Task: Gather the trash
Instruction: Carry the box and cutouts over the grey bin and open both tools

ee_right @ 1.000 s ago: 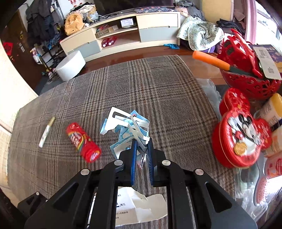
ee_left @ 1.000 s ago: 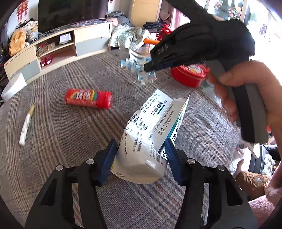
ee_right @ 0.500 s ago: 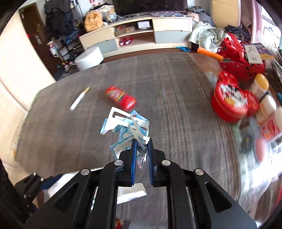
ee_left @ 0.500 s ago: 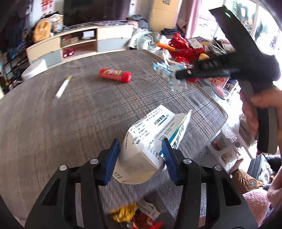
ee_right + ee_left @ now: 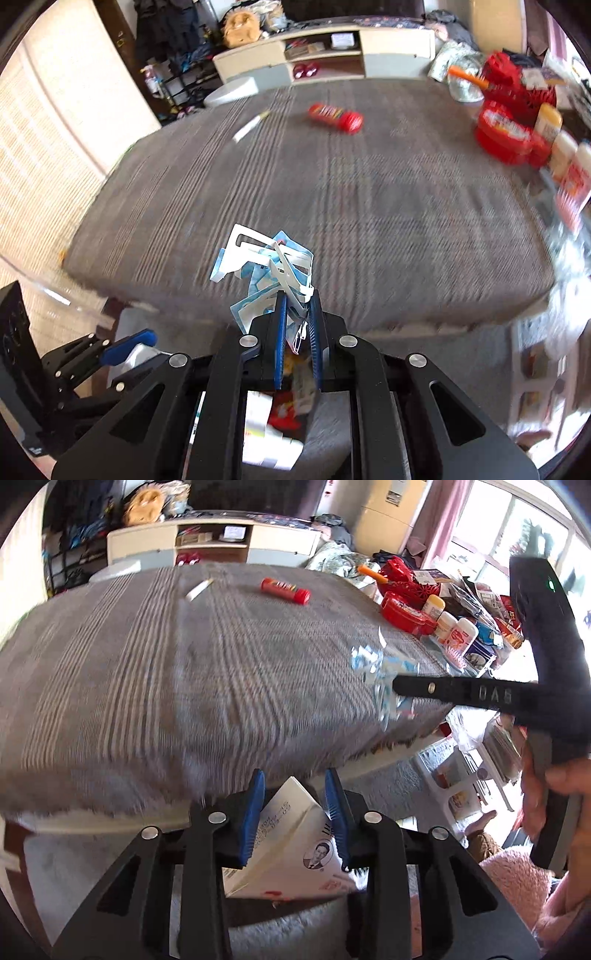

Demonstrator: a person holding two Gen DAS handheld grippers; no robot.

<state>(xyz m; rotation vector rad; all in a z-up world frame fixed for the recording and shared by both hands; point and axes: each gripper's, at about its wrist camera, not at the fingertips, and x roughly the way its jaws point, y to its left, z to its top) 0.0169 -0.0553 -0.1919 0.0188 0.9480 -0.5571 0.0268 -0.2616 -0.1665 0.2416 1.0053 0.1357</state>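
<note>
Your left gripper (image 5: 293, 812), low in the left wrist view, has the white printed carton (image 5: 291, 849) between its blue pads, and its jaws are closing on it. The carton looks crushed and light, thin card that will buckle, so take it across the flat printed faces, not by a loose flap, and expect it to fold further as the pads press.

Your right gripper (image 5: 297, 325) is clamped tight on the bundle of blue-and-white plastic packaging (image 5: 266, 269), which stands up from the pads at lower centre of the right wrist view. It seems stiff but springy and almost weightless; the pinch sits at its lower edge, so the top may wobble.

Both loads hang past the near edge of the bench (image 5: 332, 203). Below the right gripper lies a pile of wrappers (image 5: 277, 435), probably the collection spot. A red tube (image 5: 336, 116) and a white stick (image 5: 251, 127) remain at the upper centre of the bench.
</note>
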